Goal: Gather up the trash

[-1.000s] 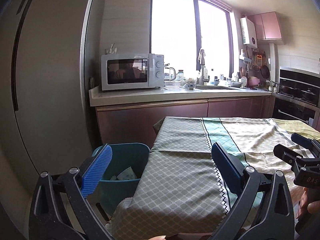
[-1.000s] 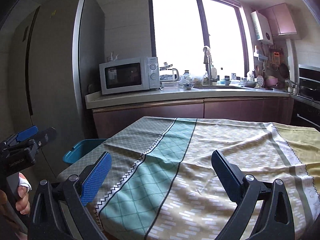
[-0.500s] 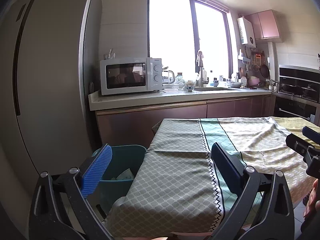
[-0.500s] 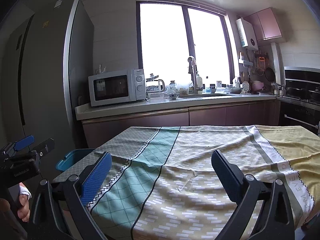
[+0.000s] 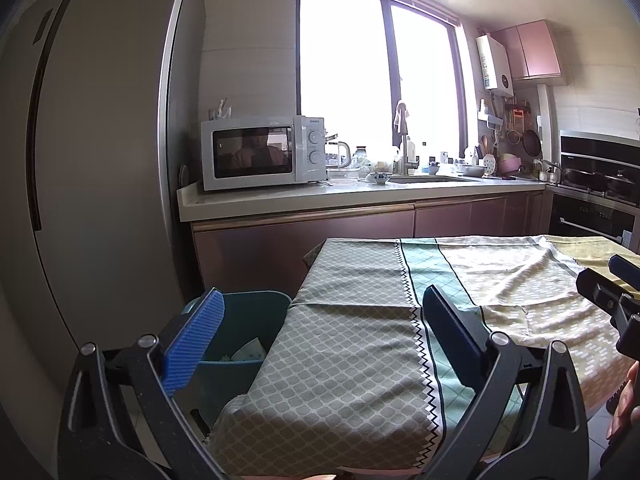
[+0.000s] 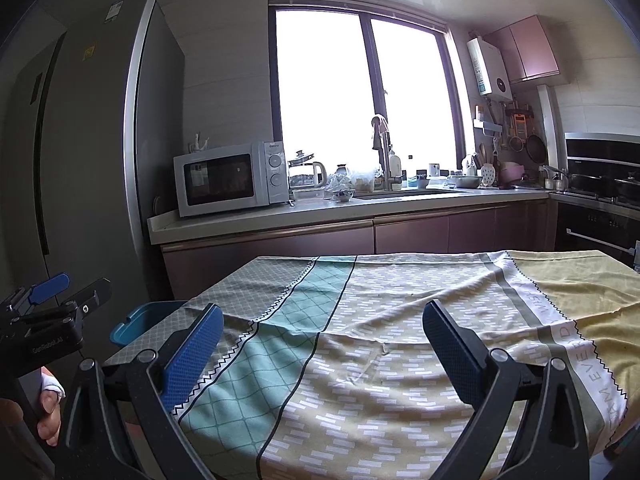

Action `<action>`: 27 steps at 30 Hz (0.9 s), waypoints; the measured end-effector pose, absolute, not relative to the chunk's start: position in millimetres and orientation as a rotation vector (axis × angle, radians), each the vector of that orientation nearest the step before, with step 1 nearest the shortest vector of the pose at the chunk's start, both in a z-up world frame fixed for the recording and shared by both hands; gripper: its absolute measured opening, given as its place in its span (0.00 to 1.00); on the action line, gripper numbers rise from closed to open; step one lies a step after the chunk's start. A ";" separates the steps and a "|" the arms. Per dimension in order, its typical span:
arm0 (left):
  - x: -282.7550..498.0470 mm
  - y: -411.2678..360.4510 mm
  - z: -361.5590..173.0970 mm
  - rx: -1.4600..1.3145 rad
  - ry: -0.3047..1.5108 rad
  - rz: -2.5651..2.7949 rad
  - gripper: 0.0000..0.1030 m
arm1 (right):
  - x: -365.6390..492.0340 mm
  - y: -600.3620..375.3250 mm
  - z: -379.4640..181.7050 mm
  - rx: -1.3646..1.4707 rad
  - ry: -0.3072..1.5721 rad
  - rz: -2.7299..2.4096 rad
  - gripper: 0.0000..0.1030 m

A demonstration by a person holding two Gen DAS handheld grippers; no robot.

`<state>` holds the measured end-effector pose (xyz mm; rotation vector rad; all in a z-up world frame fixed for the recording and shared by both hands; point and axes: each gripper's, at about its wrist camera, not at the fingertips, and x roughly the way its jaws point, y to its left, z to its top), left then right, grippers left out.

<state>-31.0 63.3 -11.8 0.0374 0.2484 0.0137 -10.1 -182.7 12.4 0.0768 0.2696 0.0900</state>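
**Trash in the bin, both tongs empty over a bare cloth**

The only trash on view is a pale scrap of paper [image 5: 251, 351] lying inside the teal bin [image 5: 256, 300], which stands on the floor at the near left corner of the table [image 5: 352, 344]. Set tight against that corner and below the table's edge, the bin looks placed so that scraps can be dropped into it over the side.

The left tongs [image 5: 320, 340] hover above that corner with the jaws spread wide and nothing between them, one blue pad over the bin's mouth, the other over the patterned tablecloth [image 6: 360, 320]. The right tongs [image 6: 322, 344] hang further right, over the middle of the cloth, likewise spread and holding nothing. In the right wrist view only a corner of the bin's rim shows past the left edge of the table.

The cloth carries wrinkles but no litter that either camera shows, so the collecting seems finished, or nearly so; both tongs held level and apart suit a last check of the surface rather than a reach.

Far behind, a microwave [image 6: 230, 178] and a sink [image 6: 404, 194] sit on the kitchen counter under the window, with a tall refrigerator [image 5: 92, 160] at left.
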 end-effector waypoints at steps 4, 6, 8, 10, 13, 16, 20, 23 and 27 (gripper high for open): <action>-30.1 63.1 -12.9 0.036 0.251 0.014 0.95 | -9.8 -182.1 11.7 0.077 0.275 0.090 0.94; -31.1 63.4 -12.2 0.035 0.252 0.013 0.95 | -9.7 -182.0 11.9 0.075 0.275 0.090 0.94; -31.0 63.2 -12.1 0.037 0.251 0.014 0.95 | -9.5 -182.0 11.8 0.075 0.274 0.091 0.94; -30.8 63.3 -12.7 0.038 0.249 0.014 0.95 | -9.5 -182.2 11.7 0.076 0.272 0.092 0.94; -28.7 63.1 -13.5 0.038 0.249 0.017 0.95 | -8.9 -182.4 11.1 0.078 0.274 0.092 0.94; -28.7 62.8 -13.3 0.037 0.249 0.016 0.95 | -9.4 -182.4 10.9 0.080 0.274 0.092 0.94; -28.3 62.0 -13.6 0.042 0.245 0.026 0.95 | -9.6 -182.0 10.6 0.079 0.274 0.093 0.94; -28.8 60.0 -13.9 0.041 0.242 0.027 0.95 | -8.6 -182.3 10.2 0.079 0.277 0.095 0.94; -28.6 59.2 -14.2 0.042 0.243 0.026 0.95 | -8.4 -183.8 9.9 0.081 0.276 0.096 0.94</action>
